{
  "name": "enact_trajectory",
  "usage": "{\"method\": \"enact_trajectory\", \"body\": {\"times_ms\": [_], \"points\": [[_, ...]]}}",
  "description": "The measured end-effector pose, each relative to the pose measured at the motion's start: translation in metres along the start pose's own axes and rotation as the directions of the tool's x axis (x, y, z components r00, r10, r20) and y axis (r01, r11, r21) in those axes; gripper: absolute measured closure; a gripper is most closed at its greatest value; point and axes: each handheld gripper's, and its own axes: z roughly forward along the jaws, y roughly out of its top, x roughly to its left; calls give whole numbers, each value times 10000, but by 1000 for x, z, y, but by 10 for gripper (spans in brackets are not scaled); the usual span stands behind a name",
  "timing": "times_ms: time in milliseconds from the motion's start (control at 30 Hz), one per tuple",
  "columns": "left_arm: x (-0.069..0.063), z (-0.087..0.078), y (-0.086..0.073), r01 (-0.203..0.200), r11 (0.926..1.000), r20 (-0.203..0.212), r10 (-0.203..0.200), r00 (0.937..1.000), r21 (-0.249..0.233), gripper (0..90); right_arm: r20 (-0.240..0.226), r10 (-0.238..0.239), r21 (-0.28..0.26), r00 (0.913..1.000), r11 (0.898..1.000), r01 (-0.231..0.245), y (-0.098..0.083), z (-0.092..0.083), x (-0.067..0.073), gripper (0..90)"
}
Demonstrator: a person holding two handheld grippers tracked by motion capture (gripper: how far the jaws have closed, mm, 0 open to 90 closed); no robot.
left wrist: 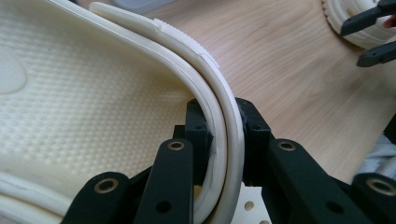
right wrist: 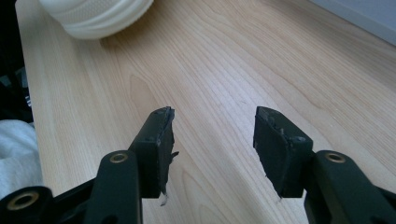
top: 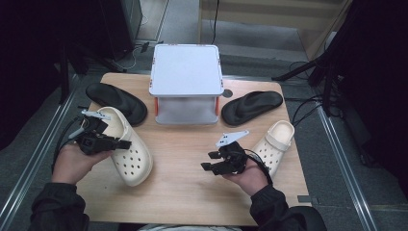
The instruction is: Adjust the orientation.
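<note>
High view: left claw [top: 126, 143] pinches the rim and strap of a cream clog [top: 129, 154] at the tabletop's [top: 183, 178] left side. A white stand [top: 185, 72] sits at the middle back. Right claw [top: 208, 161] hovers wide, holding nothing, beside a second clog [top: 275, 142].

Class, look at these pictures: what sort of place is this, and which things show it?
Probably a lab or workshop, not a home: a wooden table holding shoes and a small white shelf, with dark equipment stands and trailing cables around it.
</note>
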Motion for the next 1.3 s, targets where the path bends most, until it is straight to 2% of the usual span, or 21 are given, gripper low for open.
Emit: {"method": "enact_trajectory", "body": {"times_ms": [33,67,100,133,200,267,300,367,467,600,633,700,900,933,1133,1300], "points": [[-3,1,1,-49,10000,37,49,10000,27,780,-2,-13,-28,10000,10000,13,0,-1,0,484],[-13,5,3,-105,9999,99,105,9999,-31,780,-27,-14,-90,10000,10000,14,0,-1,1,484],[-13,5,3,-105,9999,99,105,9999,-31,780,-37,-44,-160,10000,9999,44,0,-2,2,484],[-21,8,5,-132,9999,212,132,9997,4,780,-53,-89,-235,9999,9997,88,0,-3,2,484],[-26,11,7,-140,9999,258,139,9996,32,779,-82,-85,-363,9999,9993,82,1,-5,4,484],[-36,18,10,-290,9994,281,285,9992,180,779,-71,-70,-398,9999,9992,67,1,-7,5,484],[-44,24,12,-320,9992,443,309,9985,255,779,-66,-95,-523,9999,9986,91,0,-9,7,484],[-48,28,13,-413,9987,446,399,9982,311,778,-66,-113,-568,9999,9983,109,0,-10,8,484],[-60,39,15,-437,9983,673,410,9969,385,778,-25,-125,-646,9999,9978,123,-3,-13,11,484],[-77,58,18,-702,9952,1057,628,9924,681,777,-10,-43,-868,10000,9962,42,-5,-15,14,484],[-77,58,18,-702,9952,1057,628,9924,681,777,-10,-43,-868,10000,9962,42,-5,-15,14,484],[-86,71,20,-782,9935,1299,671,9892,823,776,-10,-83,-975,10000,9952,81,-5,-16,16,484],[-93,89,22,-879,9916,1498,730,9860,953,773,66,-30,-1121,10000,9937,37,-8,-18,18,484],[-93,96,24,-870,9912,1561,707,9852,1000,770,104,21,-1129,9999,9936,-9,-8,-18,18,484],[-89,109,29,-790,9901,1488,614,9870,1160,742,151,112,-1189,9998,9929,-94,-10,-16,21,484],[-85,114,31,-1016,9862,1262,851,9883,1304,689,133,143,-1216,9998,9925,-126,-11,-14,25,483]]}}
